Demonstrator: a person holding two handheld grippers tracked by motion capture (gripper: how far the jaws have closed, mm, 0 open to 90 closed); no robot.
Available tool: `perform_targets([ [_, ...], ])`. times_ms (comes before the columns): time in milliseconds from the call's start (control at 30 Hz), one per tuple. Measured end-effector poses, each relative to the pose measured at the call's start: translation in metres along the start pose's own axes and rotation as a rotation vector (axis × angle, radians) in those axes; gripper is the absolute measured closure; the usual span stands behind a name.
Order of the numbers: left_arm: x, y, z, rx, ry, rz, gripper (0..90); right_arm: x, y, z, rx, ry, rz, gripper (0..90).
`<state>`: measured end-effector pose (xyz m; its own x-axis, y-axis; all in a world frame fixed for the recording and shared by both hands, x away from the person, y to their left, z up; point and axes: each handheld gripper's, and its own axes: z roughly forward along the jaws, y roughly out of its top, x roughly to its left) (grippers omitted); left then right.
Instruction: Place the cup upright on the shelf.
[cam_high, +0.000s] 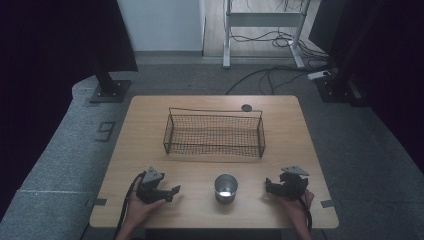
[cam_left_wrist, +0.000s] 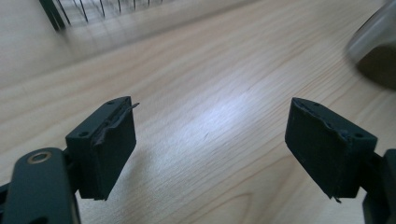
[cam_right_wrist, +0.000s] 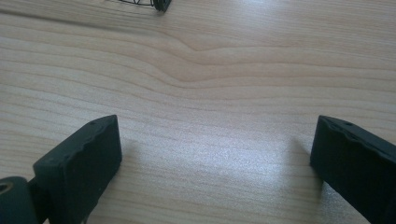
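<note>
here, a cup between two wide-open grippers

plainly, the largest thing is the pale wooden table (cam_high: 150, 120), its grain running in long streaks, standing on grey carpet. toward its far half sits a dark wire basket (cam_high: 214, 134), a long rectangle of fine mesh with a thin rim rail, and nothing visible inside it. a small dark round disc (cam_high: 246, 107) lies on the table just behind the basket's far right corner.

near the front edge, about midway across, a small shiny metal cup (cam_high: 226, 188) stands upright with its mouth open upward. it is well apart from the basket and sits between the two grippers, touching neither. in the left gripper view its blurred rim shows at the upper right (cam_left_wrist: 373, 32).

the left gripper (cam_high: 169, 192) rests low over the table at the front left, held in the person's left hand (cam_high: 140, 205), jaws pointing right toward the cup. its jaws stand wide apart with bare wood between them.

the right gripper (cam_high: 270, 186) is at the front right in the right hand (cam_high: 295, 202), jaws pointing left toward the cup. they too gape wide, holding nothing, with a corner of the basket at the top edge of the right gripper view.
</note>
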<state>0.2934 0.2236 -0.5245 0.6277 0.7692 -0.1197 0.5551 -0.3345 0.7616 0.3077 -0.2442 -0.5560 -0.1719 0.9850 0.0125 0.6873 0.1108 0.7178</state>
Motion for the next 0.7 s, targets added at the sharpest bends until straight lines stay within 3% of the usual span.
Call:
perform_targets([
  [100,-0.002,0.009,-0.012,-0.031,-0.024,0.009,16.3,0.000,0.000,0.000,0.000,-0.002,0.002,2.2],
  [300,-0.007,0.018,-0.019,-0.063,-0.071,0.010,15.9,0.000,0.000,0.000,-0.001,-0.008,0.008,2.3],
  [700,-0.019,0.035,-0.020,-0.087,-0.135,0.031,15.3,0.000,0.000,0.000,-0.001,-0.010,0.007,2.4],
])
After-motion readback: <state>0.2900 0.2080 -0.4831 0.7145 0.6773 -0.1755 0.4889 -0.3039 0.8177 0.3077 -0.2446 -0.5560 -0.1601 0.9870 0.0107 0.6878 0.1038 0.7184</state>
